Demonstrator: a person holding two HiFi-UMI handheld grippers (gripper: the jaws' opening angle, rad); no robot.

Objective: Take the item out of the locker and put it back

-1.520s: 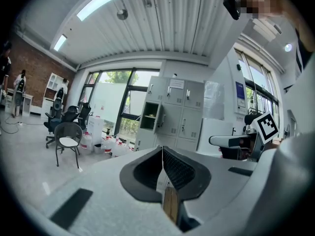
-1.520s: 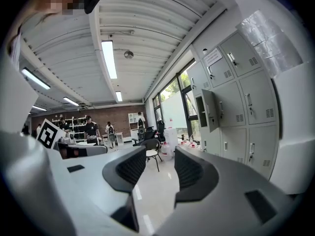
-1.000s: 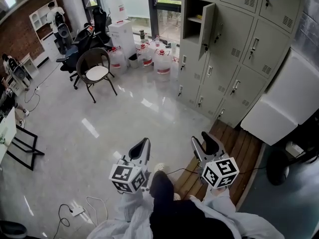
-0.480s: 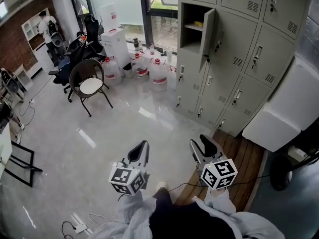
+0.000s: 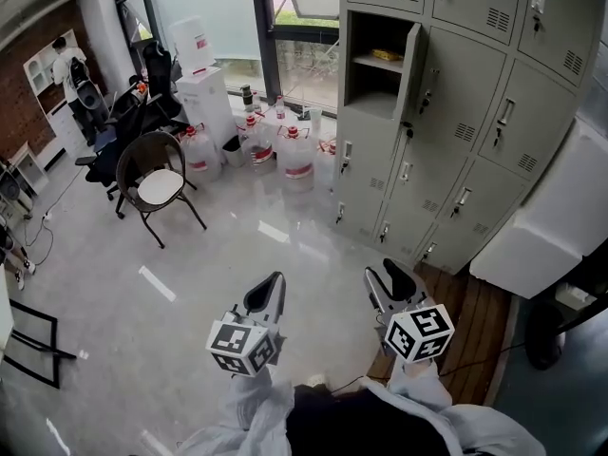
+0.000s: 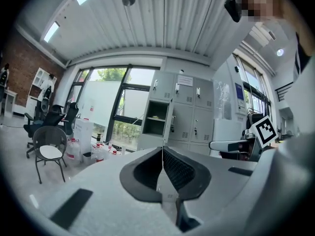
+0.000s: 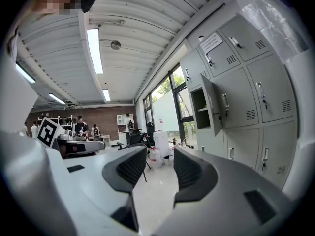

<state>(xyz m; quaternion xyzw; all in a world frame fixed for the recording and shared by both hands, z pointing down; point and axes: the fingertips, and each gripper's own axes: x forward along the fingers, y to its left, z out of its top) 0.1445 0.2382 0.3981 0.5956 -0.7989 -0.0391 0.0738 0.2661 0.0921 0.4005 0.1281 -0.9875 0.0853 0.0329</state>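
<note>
**Both hands short of the open locker [image 5: 372,103]**

My left hand-held gripper [image 5: 267,291] is closed on nothing, and my right hand-held gripper [image 5: 393,275] gapes open and empty. Both are well apart from the locker. The yellow item [image 5: 388,55] lies on its shelf behind the open door [image 5: 411,69].

Two hand-held grippers raised side by side in front of the torso [image 5: 361,430]

The left hand-held gripper [image 5: 269,291] is ahead and to the left of the torso, its jaws pressed together with nothing between them, as its own view shows [image 6: 162,167]. The right hand-held gripper [image 5: 394,278] is ahead and to the right of the torso, level with the left one and apart from it, its jaws parted around an empty gap [image 7: 156,173]. White sleeves [image 5: 249,408] run from both back to the torso.
</note>
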